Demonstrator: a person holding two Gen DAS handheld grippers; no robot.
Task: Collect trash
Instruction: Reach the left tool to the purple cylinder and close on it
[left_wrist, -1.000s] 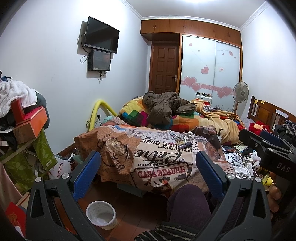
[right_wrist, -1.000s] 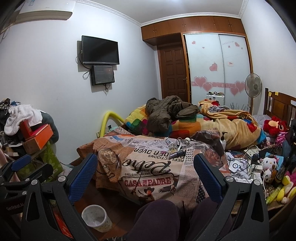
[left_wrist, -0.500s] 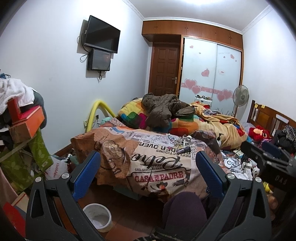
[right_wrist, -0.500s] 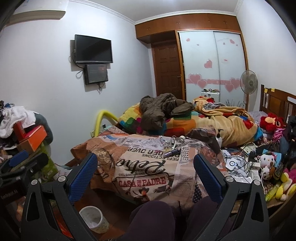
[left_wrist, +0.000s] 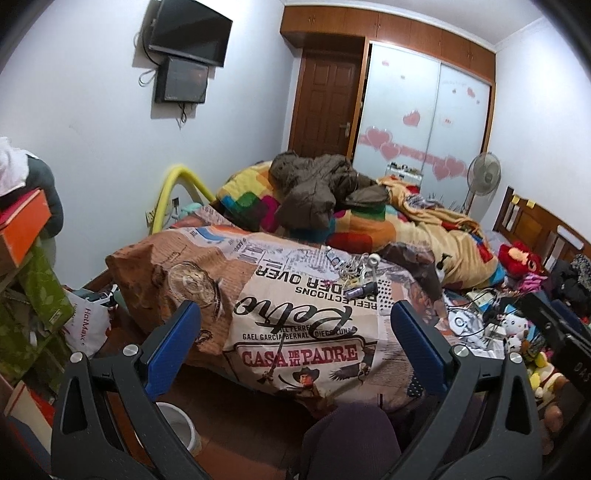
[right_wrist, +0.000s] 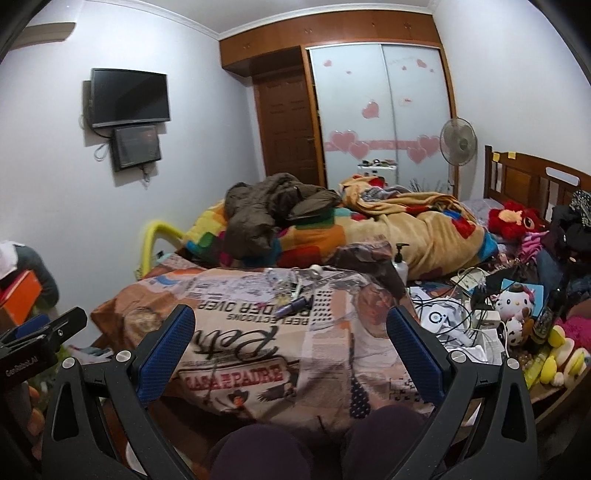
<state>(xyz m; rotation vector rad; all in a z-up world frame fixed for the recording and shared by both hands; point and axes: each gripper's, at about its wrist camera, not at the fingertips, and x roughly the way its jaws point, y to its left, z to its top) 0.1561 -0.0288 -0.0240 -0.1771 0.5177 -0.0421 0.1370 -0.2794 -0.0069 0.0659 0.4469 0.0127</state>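
Note:
My left gripper (left_wrist: 295, 345) is open and holds nothing, hanging above the floor short of the bed's foot. A white waste bin (left_wrist: 179, 430) stands on the floor below it, partly hidden by the left finger. Small clutter (left_wrist: 352, 271) of wires, a tape roll and a dark purple tube (left_wrist: 361, 291) lies on the printed bedcover (left_wrist: 295, 332). The right gripper (right_wrist: 290, 349) is also open and empty, facing the same clutter (right_wrist: 291, 288) and tube (right_wrist: 295, 304). Each gripper shows at the edge of the other's view.
Someone's knees (right_wrist: 258, 454) sit at the bottom of both views. Boxes and bags (left_wrist: 26, 266) pile up on the left. Cables, plush toys and bottles (right_wrist: 517, 317) crowd the bed's right side. A brown jacket (left_wrist: 314, 192) lies on the blankets.
Both views have come closer to the bed's foot, and the left view has tilted. The bin has slid lower behind the left finger. Both grippers stay open.

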